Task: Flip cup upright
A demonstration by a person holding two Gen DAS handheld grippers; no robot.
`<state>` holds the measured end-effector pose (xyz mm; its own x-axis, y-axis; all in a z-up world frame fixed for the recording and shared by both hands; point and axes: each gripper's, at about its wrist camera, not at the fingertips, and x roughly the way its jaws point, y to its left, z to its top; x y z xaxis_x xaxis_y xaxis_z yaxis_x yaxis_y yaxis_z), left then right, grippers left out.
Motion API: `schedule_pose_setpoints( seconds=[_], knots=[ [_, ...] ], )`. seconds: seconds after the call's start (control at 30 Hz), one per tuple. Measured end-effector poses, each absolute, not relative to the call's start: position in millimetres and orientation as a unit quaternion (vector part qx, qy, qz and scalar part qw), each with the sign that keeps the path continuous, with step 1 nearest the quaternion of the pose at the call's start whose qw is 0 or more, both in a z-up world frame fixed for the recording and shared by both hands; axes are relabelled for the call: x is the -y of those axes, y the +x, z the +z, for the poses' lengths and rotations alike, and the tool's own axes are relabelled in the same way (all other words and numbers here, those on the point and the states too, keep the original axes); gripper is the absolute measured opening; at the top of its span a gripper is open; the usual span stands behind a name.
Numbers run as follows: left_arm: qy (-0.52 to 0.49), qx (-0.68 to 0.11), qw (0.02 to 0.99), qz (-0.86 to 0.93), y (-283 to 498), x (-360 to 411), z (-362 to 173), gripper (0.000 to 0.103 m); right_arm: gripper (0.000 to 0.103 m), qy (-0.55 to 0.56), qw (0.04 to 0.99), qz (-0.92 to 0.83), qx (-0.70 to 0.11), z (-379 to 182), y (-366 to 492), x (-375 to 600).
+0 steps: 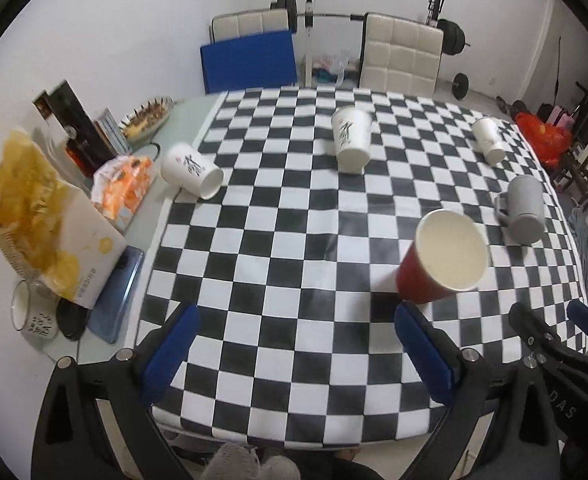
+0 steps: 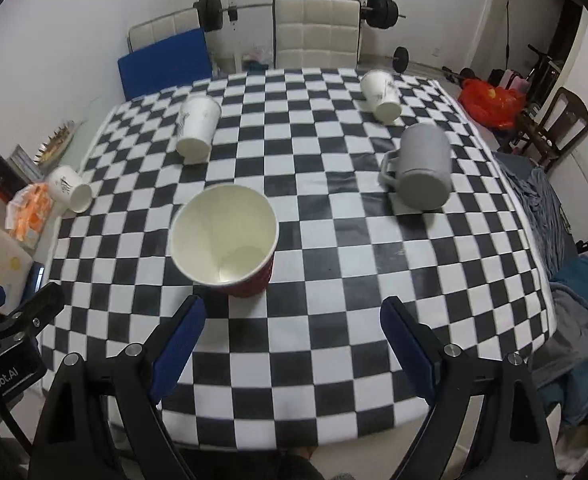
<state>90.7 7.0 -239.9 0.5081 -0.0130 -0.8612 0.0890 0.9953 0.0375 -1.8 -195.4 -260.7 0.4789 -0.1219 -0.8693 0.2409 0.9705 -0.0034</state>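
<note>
A red paper cup (image 1: 441, 258) with a white inside stands upright on the checkered tablecloth (image 1: 286, 240), just beyond the front edge; it also shows in the right wrist view (image 2: 226, 240). Three white printed cups stand upside down: one at the left edge (image 1: 192, 170) (image 2: 70, 190), one mid-table (image 1: 351, 138) (image 2: 196, 128), one far right (image 1: 489, 140) (image 2: 381, 96). A grey mug (image 1: 523, 208) (image 2: 423, 166) stands upside down. My left gripper (image 1: 295, 320) is open and empty above the front edge. My right gripper (image 2: 292, 312) is open and empty, right of the red cup.
Left of the cloth lie an orange packet (image 1: 124, 184), a white box with yellow wrapping (image 1: 50, 220), a blue tablet (image 1: 118, 296) and a glass mug (image 1: 34, 312). Two chairs (image 1: 399, 54) and barbell weights (image 1: 451, 36) stand behind the table.
</note>
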Motion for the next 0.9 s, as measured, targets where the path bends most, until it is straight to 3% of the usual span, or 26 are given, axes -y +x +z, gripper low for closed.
schedule_pose_setpoints(
  seconds=[0.47, 0.9],
  knots=[
    [0.041, -0.423, 0.904, -0.041, -5, 5, -113, 0.1, 0.091, 0.046, 0.877, -0.107, -0.467, -117, -102, 213],
    [0.028, -0.4, 0.915, -0.041, -53, 9, -54, 0.1, 0.091, 0.046, 0.9, -0.092, -0.423, -28, -166, 207]
  ],
)
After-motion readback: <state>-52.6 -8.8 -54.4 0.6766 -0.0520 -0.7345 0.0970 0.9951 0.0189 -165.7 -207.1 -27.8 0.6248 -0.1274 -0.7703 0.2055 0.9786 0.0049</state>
